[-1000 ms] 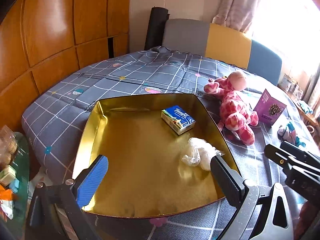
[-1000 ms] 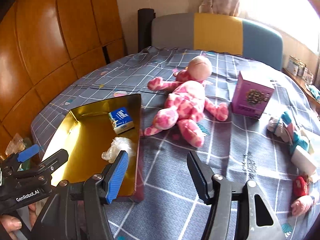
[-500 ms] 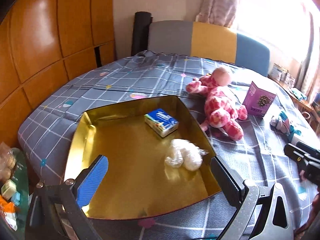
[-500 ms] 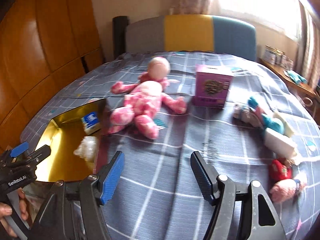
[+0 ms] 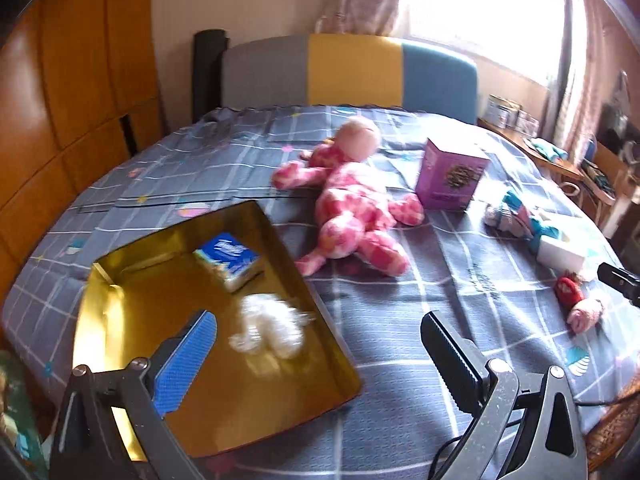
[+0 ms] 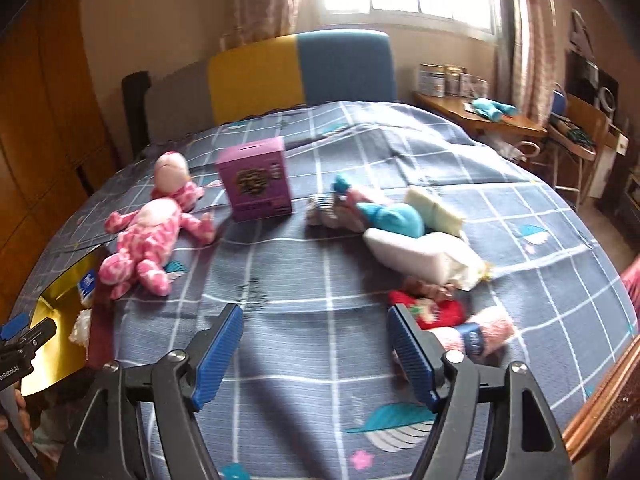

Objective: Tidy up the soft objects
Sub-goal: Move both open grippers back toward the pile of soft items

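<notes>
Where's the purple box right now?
In both views the purple box stands on the bed, between the pink plush on its left and the sock pile.

Checked bedspread [image 6: 320, 272] with gold tray [image 5: 328, 344], pink plush [image 5: 352, 208], purple box [image 6: 256, 184].

Left wrist view: low over near edge of grey checked bedspread [image 5: 460, 280], facing up the bed toward grey, yellow and blue headboard [image 5: 352, 70], angled left; shiny gold rectangular tray [image 5: 104, 312] close in foreground. Right wrist view: similar height, further right, aimed more toward window side; pile of small knitted and foam soft items [image 6: 400, 224] near centre. Shared: pink-and-white spotted plush doll [image 5: 352, 208] [image 6: 148, 232], purple cardboard box [image 5: 450, 180] [image 6: 256, 184], same headboard, tray only at far left edge of right view [image 6: 52, 320]. Tip of left gripper [image 6: 24, 344] visible at right view's left margin.
</notes>
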